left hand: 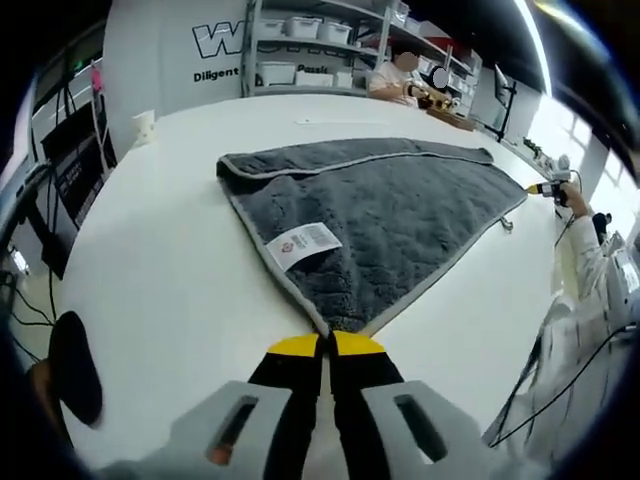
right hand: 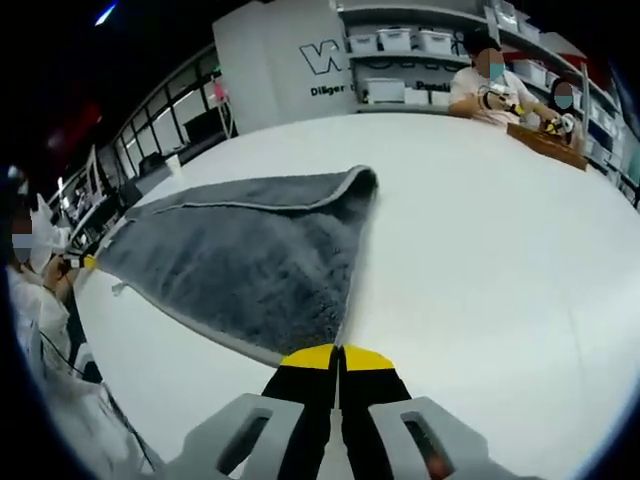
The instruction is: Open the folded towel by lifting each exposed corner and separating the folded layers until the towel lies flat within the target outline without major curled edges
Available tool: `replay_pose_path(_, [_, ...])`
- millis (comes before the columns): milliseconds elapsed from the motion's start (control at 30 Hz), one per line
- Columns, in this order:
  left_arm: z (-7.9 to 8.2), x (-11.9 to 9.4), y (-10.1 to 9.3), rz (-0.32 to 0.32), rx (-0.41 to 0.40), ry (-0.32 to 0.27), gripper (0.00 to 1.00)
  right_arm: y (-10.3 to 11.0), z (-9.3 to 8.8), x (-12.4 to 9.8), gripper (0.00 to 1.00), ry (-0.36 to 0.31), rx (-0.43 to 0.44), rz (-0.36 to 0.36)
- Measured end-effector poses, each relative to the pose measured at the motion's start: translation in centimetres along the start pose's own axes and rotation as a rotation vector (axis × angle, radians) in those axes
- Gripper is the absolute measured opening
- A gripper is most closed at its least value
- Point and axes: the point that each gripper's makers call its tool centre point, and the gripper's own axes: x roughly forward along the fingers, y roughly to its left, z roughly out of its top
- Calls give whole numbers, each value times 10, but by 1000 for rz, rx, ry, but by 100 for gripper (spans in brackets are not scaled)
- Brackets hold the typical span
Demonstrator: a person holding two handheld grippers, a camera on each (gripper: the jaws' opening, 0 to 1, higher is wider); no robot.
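**Both grippers pinch opposite corners of the grey towel**

Yellow-tipped jaws of the left gripper (left hand: 326, 345) rise at 6 o'clock in the left gripper view, pressed together on the nearest corner of the grey towel (left hand: 390, 215). From that corner the towel fans out toward 12 o'clock across the white table (left hand: 160, 280), lying as a folded, roughly triangular shape with pale piped edges. A white label (left hand: 303, 243) lies on the fabric just beyond the held corner, toward 11 o'clock. At 3 o'clock, the far corner of the towel meets another yellow-tipped gripper at the table edge, next to a person in white.

In the right gripper view, the right gripper (right hand: 338, 357) stands at 6 o'clock, jaws closed on a towel (right hand: 250, 255) corner. The cloth spreads toward 10 o'clock, its folded edge running up to a rounded corner near 12 o'clock. The table (right hand: 480, 240) lies bare toward 2 o'clock.

Farther off, shelves with white bins (left hand: 300, 45) stand at 12 o'clock beside a white wall panel with dark lettering (right hand: 330, 60), and seated people work at the table's far edge.
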Motion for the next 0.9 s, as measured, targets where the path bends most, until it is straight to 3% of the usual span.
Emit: replay_pose_path(900, [-26, -23, -12, -24, 15, 49, 1, 13, -32, -31, 0, 61, -45, 13])
